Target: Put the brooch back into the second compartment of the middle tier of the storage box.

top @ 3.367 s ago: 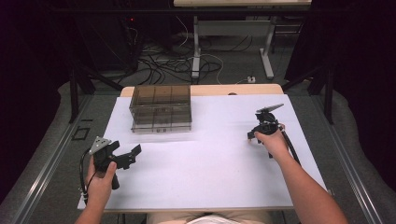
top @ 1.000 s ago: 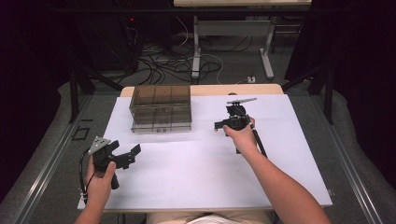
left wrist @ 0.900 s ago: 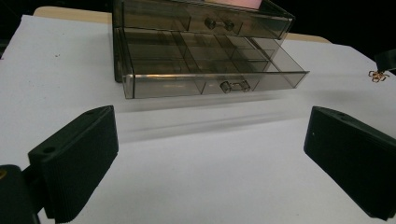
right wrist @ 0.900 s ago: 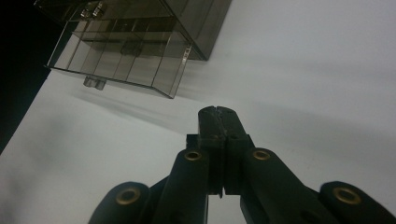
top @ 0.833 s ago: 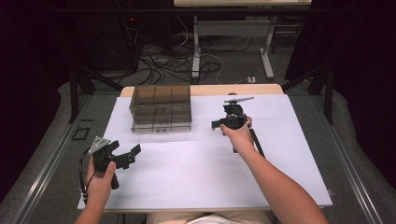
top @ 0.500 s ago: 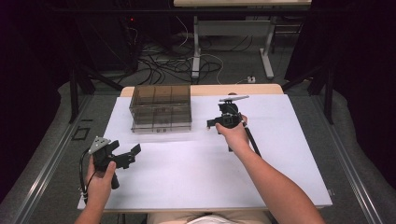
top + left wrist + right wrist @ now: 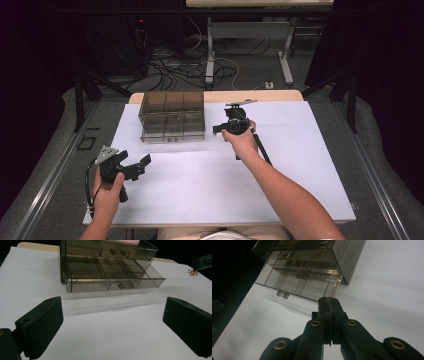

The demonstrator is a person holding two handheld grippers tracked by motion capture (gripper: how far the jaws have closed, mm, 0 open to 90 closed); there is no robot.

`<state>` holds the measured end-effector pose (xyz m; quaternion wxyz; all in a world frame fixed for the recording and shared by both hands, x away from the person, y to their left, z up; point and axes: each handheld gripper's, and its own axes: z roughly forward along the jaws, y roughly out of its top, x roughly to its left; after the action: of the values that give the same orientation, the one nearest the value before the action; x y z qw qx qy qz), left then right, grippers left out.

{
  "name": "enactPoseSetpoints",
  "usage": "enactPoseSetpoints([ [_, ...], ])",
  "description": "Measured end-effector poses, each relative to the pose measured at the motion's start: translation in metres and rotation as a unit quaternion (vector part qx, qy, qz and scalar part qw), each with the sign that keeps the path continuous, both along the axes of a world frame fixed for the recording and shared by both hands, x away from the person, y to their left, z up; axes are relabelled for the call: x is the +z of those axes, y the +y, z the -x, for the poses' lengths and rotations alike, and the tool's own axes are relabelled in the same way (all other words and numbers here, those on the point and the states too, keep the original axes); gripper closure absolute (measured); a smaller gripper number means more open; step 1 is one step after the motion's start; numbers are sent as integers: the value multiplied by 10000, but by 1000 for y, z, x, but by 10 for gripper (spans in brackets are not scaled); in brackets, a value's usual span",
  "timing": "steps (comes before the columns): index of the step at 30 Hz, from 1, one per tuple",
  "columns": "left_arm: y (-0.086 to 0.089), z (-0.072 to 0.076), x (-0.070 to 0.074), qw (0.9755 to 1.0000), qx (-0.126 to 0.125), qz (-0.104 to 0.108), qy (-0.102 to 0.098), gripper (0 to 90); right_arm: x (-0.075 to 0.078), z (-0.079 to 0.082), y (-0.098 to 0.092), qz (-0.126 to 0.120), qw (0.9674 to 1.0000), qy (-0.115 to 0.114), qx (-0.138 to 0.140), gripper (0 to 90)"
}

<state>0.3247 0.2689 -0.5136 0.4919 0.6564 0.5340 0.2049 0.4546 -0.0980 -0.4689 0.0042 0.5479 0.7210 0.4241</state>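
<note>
A smoky transparent drawer box (image 7: 172, 115) stands at the back left of the white table (image 7: 300, 165). Its bottom drawer (image 7: 112, 281) is pulled out and shows several empty compartments. My right gripper (image 7: 217, 129) is just right of the box, level with the drawer's front corner, jaws pressed together. In the left gripper view a small gold trinket (image 7: 193, 272) hangs from its tip. The right gripper (image 7: 329, 301) points at the drawer's near corner (image 7: 332, 287). My left gripper (image 7: 134, 160) rests near the front left, wide open and holding nothing; its fingers (image 7: 40, 325) frame the box from a distance.
The box's upper tier has small drawers with knobs (image 7: 117, 252), all closed. A black cable (image 7: 260, 147) trails from the right gripper along the forearm. Beyond the table's far edge lie floor cables (image 7: 190, 70) and desk legs.
My right gripper has travelled from the right side of the table leftward and away from me, ending beside the box's open drawer. The left gripper has stayed put.
</note>
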Motion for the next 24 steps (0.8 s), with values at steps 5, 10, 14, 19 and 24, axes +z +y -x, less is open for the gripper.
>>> enactPoseSetpoints([
  [5, -1, 0, 0, 10000, -7, -7, 6, 32, 2, 0, 7, -52, 9999, -91, -7, 900],
  [10, -1, 0, 0, 10000, -6, -27, 4, 32, 3, 0, 16, -175, 9993, -319, -75, 900],
  [14, -1, 0, 0, 10000, -17, -23, 21, 32, 5, 0, 20, -366, 9985, -381, -163, 900],
  [19, -1, 0, 0, 10000, -26, -21, 21, 32, 5, -1, 24, -499, 9978, -374, -207, 900],
  [24, -1, 0, 0, 10000, -20, -10, 11, 32, 4, -2, 28, -457, 9980, -419, -146, 900],
])
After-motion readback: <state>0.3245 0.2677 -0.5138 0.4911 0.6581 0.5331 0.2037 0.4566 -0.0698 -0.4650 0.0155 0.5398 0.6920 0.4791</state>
